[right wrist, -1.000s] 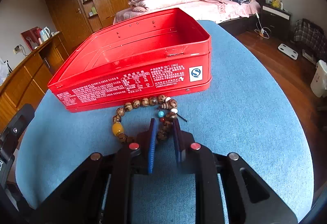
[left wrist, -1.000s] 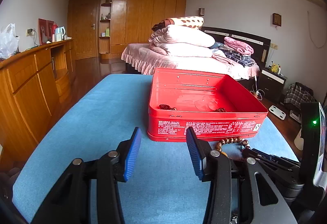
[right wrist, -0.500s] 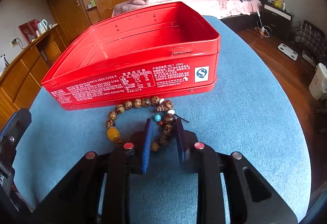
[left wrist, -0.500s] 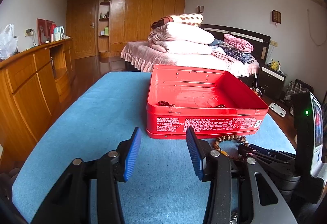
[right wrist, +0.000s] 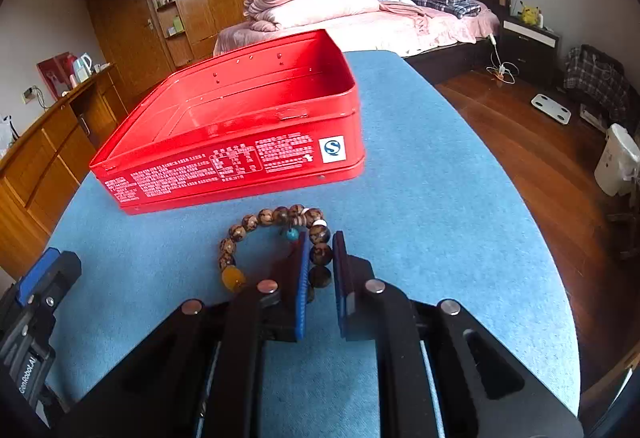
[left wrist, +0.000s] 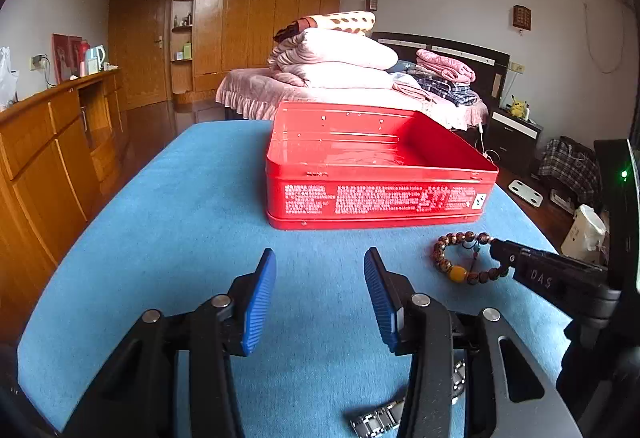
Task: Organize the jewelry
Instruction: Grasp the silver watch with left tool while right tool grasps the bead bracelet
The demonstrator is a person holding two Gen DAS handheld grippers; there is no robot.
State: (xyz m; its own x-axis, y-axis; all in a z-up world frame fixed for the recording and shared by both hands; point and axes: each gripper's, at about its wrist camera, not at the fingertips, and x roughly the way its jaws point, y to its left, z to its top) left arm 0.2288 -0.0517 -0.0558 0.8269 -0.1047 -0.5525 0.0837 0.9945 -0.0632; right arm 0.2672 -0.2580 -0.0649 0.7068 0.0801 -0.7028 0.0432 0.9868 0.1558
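Left wrist view: left gripper fingers wide apart over blue counter, nothing between them, bead bracelet off to their right before red tin; right wrist view: right gripper fingers clamped on bracelet's right side, remaining beads curving left on counter.

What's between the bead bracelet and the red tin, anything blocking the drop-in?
Nothing visible. The right gripper is shut on the bead bracelet, with only bare blue cloth between it and the red tin. Only the tin's near wall must be cleared; its top is open.
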